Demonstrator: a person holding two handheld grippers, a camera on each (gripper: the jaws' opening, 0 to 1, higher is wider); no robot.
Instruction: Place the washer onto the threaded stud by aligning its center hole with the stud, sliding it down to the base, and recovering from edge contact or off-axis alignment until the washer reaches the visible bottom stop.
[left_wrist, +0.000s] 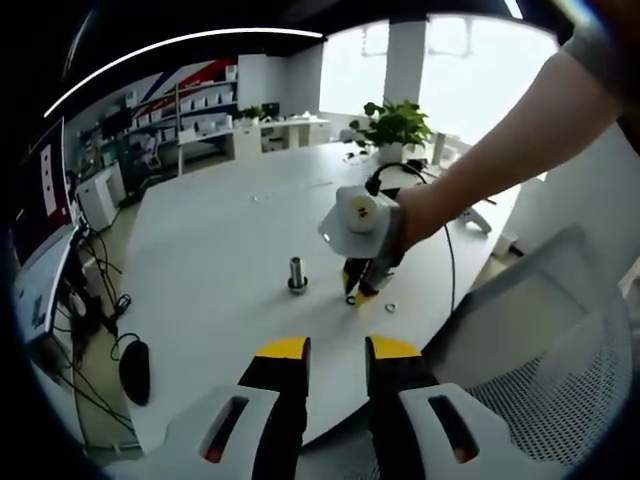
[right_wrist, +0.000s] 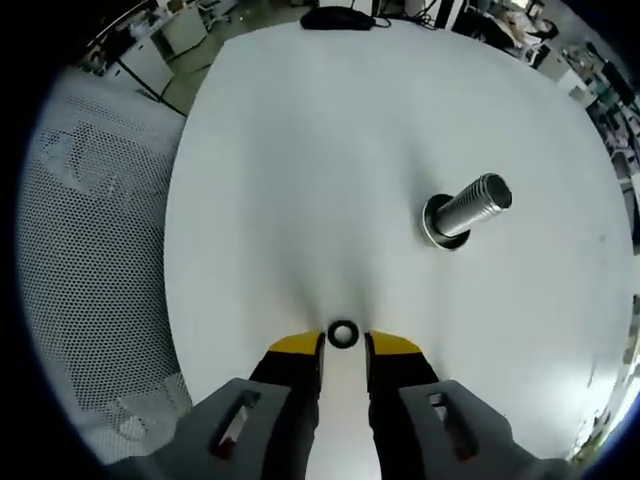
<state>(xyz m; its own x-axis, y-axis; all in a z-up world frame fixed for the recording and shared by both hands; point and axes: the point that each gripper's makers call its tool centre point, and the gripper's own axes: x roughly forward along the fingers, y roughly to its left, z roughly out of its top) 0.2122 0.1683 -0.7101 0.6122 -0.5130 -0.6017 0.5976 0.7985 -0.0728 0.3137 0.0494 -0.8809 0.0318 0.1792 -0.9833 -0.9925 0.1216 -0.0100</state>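
The metal threaded stud (left_wrist: 297, 275) stands upright on its round base on the white table (left_wrist: 210, 260). In the right gripper view the stud (right_wrist: 466, 208) leans up and to the right of my jaws. A small dark washer (right_wrist: 343, 333) lies flat on the table just ahead of the gap between my right gripper's (right_wrist: 344, 348) yellow tips, which stand open and apart from it. The left gripper view shows a hand holding the right gripper (left_wrist: 358, 294) low over the table, right of the stud, with the washer (left_wrist: 390, 307) beside it. My left gripper (left_wrist: 338, 350) hangs open at the near edge, holding nothing.
A white mesh chair (left_wrist: 545, 340) stands at the table's near right, its mesh (right_wrist: 90, 250) filling the left of the right gripper view. A black mouse (left_wrist: 135, 370) and cables lie at the left. A potted plant (left_wrist: 395, 125) sits at the far edge.
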